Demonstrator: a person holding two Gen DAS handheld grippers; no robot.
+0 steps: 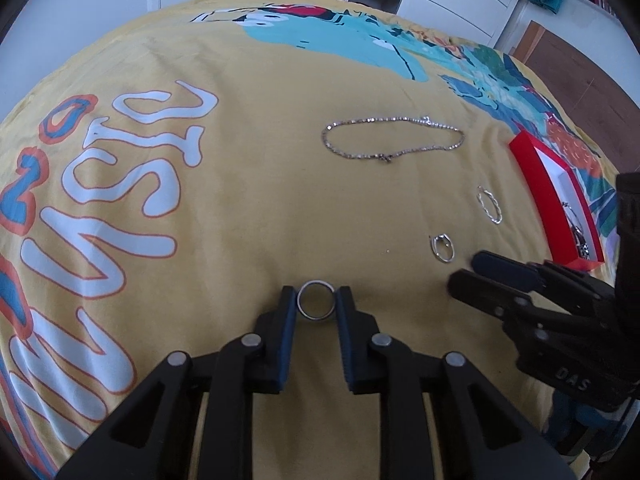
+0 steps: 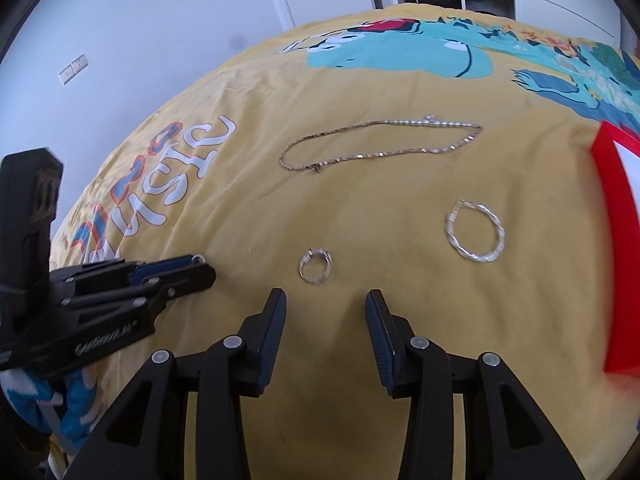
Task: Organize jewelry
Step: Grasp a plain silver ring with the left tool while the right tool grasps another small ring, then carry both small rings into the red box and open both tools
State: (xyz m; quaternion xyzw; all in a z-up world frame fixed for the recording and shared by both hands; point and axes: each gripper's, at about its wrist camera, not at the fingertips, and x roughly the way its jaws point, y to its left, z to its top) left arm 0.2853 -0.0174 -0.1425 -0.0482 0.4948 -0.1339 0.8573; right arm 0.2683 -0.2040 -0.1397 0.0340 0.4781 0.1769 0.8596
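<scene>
On the bed [image 1: 248, 184], the left tool [image 1: 315, 300] is pinching a plain ring [image 1: 315, 299] between its pads, while the right tool [image 2: 326, 300] is hovering half-open and empty near a small ring [image 2: 315, 266]. Judged next: carrying the plain ring right to the red box [image 1: 536, 184].

My left matt black plastic claw [image 1: 316, 300] pinches a smooth, shiny silver metal ring [image 1: 315, 301]. At twelve o'clock a glinting metal chain [image 1: 390, 136] lies on soft matt yellow printed cloth [image 1: 248, 200]; at two o'clock sits a glossy red box [image 1: 538, 196], its material unclear
</scene>
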